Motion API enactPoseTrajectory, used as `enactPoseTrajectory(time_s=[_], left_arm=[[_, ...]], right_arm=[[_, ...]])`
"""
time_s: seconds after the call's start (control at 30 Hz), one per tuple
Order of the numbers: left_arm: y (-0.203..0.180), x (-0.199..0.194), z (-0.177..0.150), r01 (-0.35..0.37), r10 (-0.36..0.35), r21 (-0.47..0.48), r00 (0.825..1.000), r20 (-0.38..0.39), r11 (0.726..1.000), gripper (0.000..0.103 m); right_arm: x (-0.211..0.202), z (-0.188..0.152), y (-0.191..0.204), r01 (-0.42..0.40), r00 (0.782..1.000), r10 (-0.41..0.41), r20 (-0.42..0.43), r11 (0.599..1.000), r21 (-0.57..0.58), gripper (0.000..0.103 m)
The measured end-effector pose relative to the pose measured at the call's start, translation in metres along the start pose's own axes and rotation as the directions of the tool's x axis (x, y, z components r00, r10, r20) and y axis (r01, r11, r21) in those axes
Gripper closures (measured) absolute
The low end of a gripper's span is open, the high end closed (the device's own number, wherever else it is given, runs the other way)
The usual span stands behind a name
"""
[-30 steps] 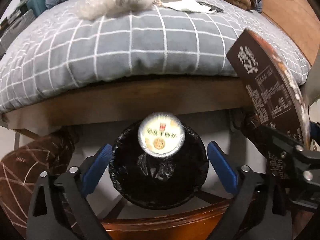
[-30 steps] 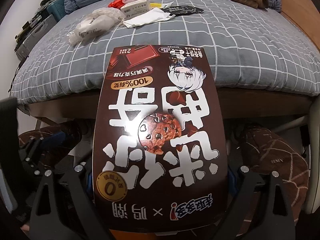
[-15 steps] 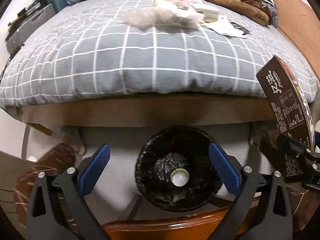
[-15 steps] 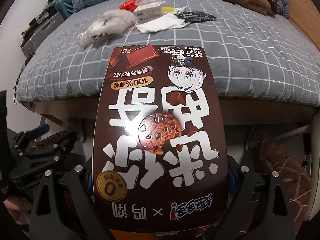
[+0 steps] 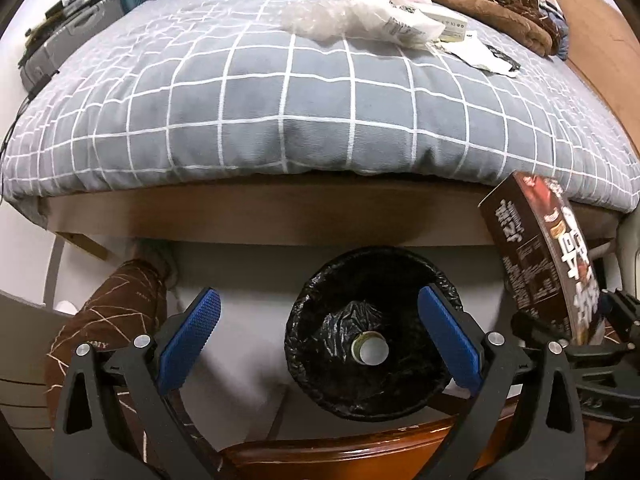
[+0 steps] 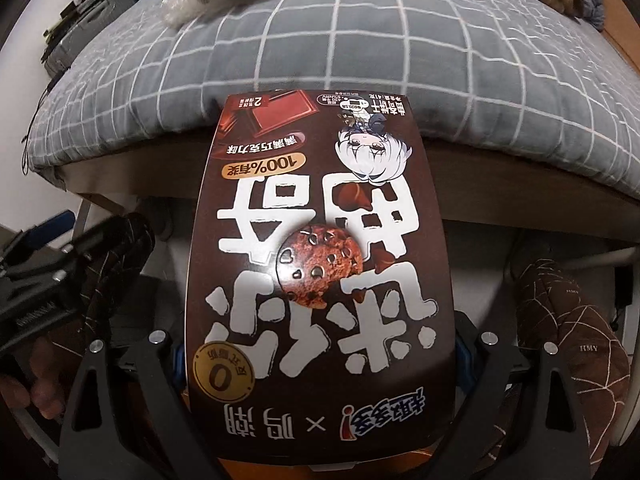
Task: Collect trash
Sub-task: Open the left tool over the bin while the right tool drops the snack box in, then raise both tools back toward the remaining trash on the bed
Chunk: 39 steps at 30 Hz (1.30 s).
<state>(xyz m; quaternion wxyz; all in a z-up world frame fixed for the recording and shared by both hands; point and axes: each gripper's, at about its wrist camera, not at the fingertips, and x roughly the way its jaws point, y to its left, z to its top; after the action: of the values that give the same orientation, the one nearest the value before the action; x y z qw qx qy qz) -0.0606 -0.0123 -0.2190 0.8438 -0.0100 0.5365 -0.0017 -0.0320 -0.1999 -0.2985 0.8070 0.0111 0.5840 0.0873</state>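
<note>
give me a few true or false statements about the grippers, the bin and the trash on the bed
1. The left gripper is open and empty. True.
2. The right gripper holds a white plastic bag. False: it is shut on the brown cookie box.
3. The trash bin has a black liner. True.
4. The bin is empty. False: a small cup lies at its bottom.
5. The clear plastic wrapping lies on the bed. True.

One bin [image 5: 372,332], one cup [image 5: 370,353] inside, one cookie box [image 6: 320,280], two grippers [image 5: 318,338] [image 6: 320,364].
</note>
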Motion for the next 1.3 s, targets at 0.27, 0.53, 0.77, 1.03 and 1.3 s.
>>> enactPoseTrajectory(time_s=[0.27,0.53,0.77,1.03,1.3], left_arm=[[0.005,0.004,-0.002,-0.003,0.003,-0.002,1.000,-0.005,1.000,0.006],[0.009,0.001,-0.004,-0.013,0.013,0.004,1.000,0.001,1.000,0.006],[0.008,0.001,-0.004,-0.009,0.009,0.008,1.000,-0.004,1.000,0.006],[0.003,-0.004,-0.002,0.008,-0.008,0.018,1.000,-0.002,1.000,0.006],[-0.004,-0.021,0.006,0.034,-0.035,0.033,0.999,0.023,0.999,0.006]], right_arm=[[0.018,0.001,0.015,-0.019,0.999,0.018,-0.037,0.999,-0.027,0.014],[0.016,0.001,0.001,-0.026,0.999,0.024,-0.047,0.999,-0.042,0.007],[0.012,0.001,-0.003,-0.017,0.999,0.015,-0.039,0.999,-0.033,0.007],[-0.003,0.000,-0.008,0.009,1.000,-0.009,0.004,1.000,-0.015,0.007],[-0.038,0.007,-0.023,0.048,0.994,-0.049,0.098,0.999,0.010,0.007]])
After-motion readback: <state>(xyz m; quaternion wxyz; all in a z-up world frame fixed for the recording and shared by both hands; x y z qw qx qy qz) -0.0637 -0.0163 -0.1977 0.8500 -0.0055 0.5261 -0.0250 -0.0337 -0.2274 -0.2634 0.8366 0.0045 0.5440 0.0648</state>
